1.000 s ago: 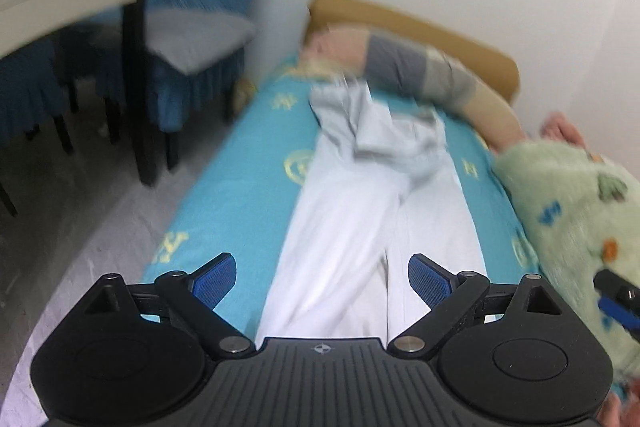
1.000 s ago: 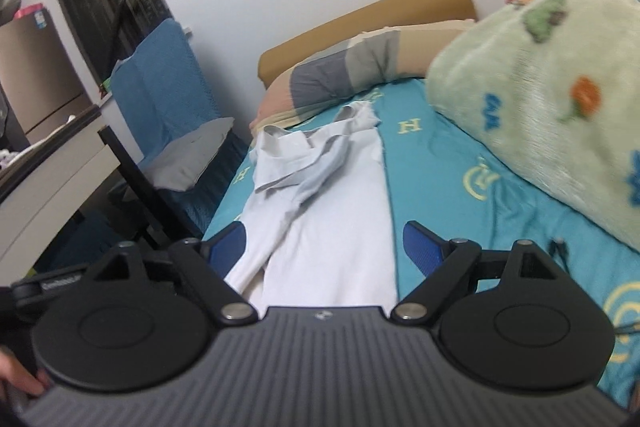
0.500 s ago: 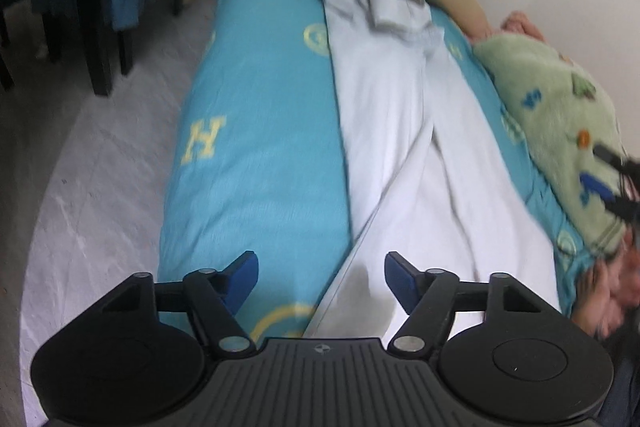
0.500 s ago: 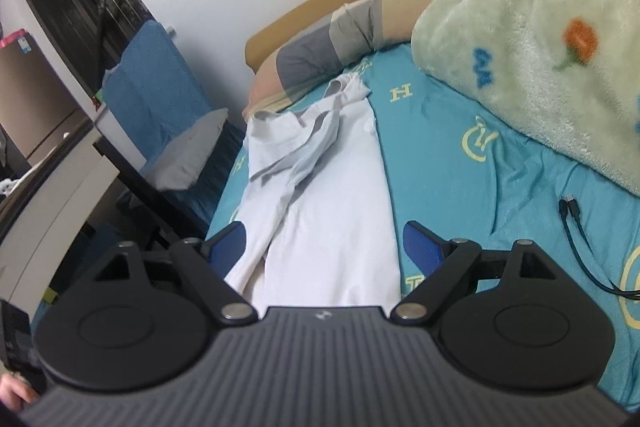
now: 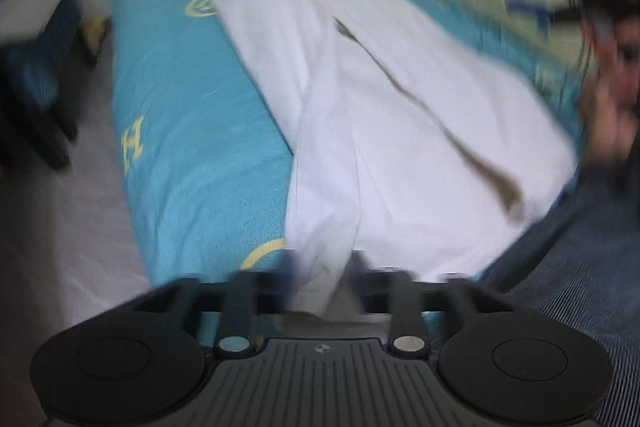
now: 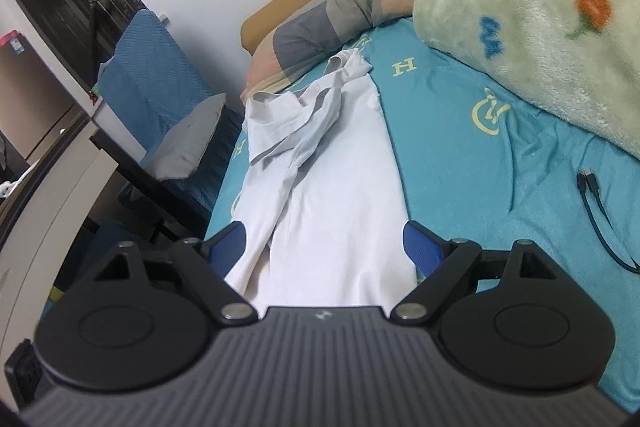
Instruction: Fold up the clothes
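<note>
The white garment (image 6: 332, 195) lies on the bed (image 6: 472, 155), on its teal sheet, and appears already folded lengthwise into a narrow strip. In the right wrist view its long axis runs from bottom centre toward the upper centre of the frame; the collar end with grey trim points away from you, toward the striped pillow (image 6: 320, 27) at the headboard, and the hem end points at you.

Your left gripper (image 5: 320, 279) sits at the near hem, bottom centre of the left wrist view. The frame is blurred by motion; its jaws look drawn close together with a bunch of white fabric between them, so treat this as a probable clamp on the hem edge, not a confirmed one. Your right gripper (image 6: 326, 247) hovers over the near end of the garment with jaws wide apart, one either side of the strip, gripping nothing.

The step in hand is judged to be taking hold of the hem for the crosswise fold. The next move calls for closing the right jaws on the opposite hem corner, then carrying both corners along the long axis toward the collar. Keep both corners level. Stay clear of the green blanket (image 6: 540, 7) at upper right and the black cable (image 6: 600, 211) at right.
</note>
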Available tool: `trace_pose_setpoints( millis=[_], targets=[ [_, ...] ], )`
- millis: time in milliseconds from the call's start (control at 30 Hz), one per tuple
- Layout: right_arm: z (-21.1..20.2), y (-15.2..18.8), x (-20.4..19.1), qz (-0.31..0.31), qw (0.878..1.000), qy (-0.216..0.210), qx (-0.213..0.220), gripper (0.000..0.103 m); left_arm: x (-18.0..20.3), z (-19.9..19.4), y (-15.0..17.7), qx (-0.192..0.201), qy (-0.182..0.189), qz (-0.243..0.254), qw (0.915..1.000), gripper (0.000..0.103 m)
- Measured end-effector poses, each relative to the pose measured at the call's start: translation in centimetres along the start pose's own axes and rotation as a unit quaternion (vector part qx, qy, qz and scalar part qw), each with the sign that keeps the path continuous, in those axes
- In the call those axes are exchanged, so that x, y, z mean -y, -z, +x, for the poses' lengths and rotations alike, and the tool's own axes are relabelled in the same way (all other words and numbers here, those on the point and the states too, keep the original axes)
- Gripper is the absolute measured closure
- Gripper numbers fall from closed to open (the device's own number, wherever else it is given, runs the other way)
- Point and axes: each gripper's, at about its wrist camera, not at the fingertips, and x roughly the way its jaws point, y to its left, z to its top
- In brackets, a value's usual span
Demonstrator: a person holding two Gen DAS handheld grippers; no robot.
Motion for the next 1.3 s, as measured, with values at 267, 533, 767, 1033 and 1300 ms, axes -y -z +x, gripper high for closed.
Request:
trace_pose_setpoints(
  millis=[267,533,767,1033,1300],
  targets=[
    [-1.2,-0.5,1.2,0.03,0.999,-0.005,0.016,0.016,7.5,-5.7,-5.9,0.003,-0.022,0.083,0.9963,0.099],
    [-2.2,-1.1,2.4,0.05,0.998,-0.014,0.027,0.016,12.6,-3.0,-10.2,-0.045,-0.002,0.008,0.999,0.099],
    [-2.5,-1.5,2.5,0.042,0.998,-0.019,0.034,0.016,13.4,2.9,-9.8,-0.103,0.014,-0.055,0.9931,0.098],
    [-2.7,-1.8,2.0,0.012,0.999,-0.018,0.041,0.016,13.4,2.8,-11.3,-0.073,0.006,-0.098,0.9925,0.047],
    [-4.0,-2.2,0.9,-0.042,0.997,-0.008,0.071,0.016,12.7,-0.8,-14.9,0.083,-0.08,-0.137,0.9838,0.019]
  ],
)
